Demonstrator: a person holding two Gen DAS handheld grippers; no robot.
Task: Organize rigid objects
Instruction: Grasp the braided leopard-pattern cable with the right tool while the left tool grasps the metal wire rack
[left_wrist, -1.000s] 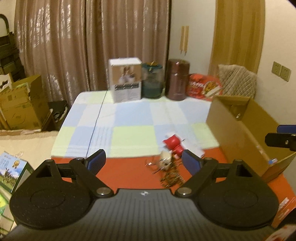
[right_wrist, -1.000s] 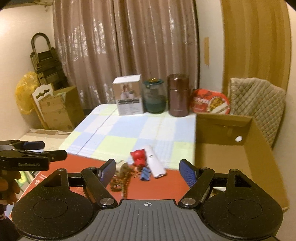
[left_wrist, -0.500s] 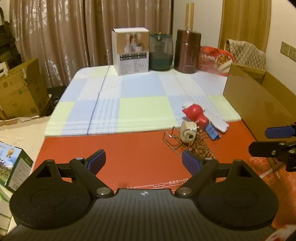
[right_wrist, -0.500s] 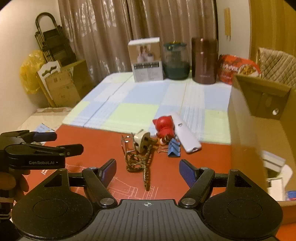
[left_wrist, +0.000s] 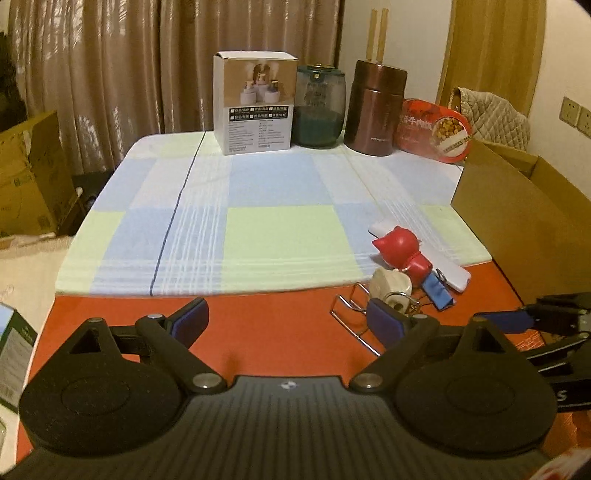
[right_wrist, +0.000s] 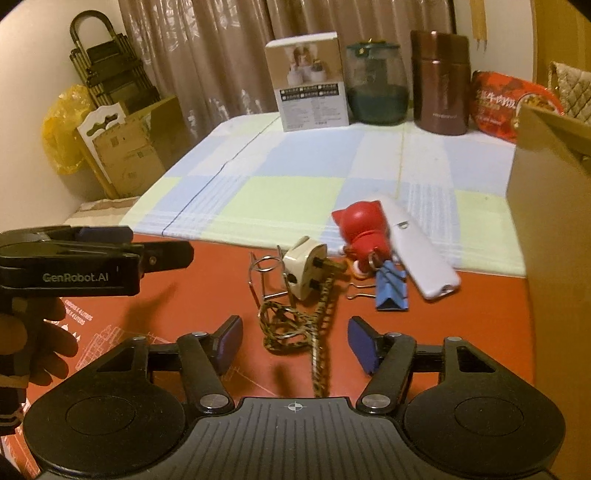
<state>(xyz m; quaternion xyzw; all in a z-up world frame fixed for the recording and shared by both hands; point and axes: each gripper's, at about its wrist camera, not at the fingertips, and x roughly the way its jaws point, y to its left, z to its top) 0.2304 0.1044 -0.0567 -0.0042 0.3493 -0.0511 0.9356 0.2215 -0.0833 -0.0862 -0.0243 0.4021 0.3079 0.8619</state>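
The little heap is lying on the red part of the desk (right_wrist: 184, 295), right at the checked cloth (right_wrist: 295, 173): a plug (right_wrist: 301, 267) with its braided cord (right_wrist: 295, 328), a wire rack (right_wrist: 264, 275), a red figure (right_wrist: 364, 232), a blue clip (right_wrist: 391, 291) and a white remote (right_wrist: 421, 254). The right tool (right_wrist: 295, 341) is hovering just short of the cord loop, its jaws having just been closing, with cord between them but not pinched. The left tool (left_wrist: 286, 319) is gaping, released, over bare red surface; its right finger is overlapping the rack in view. A box (right_wrist: 554, 206) is walling the right edge; the cloth beyond is lying open.
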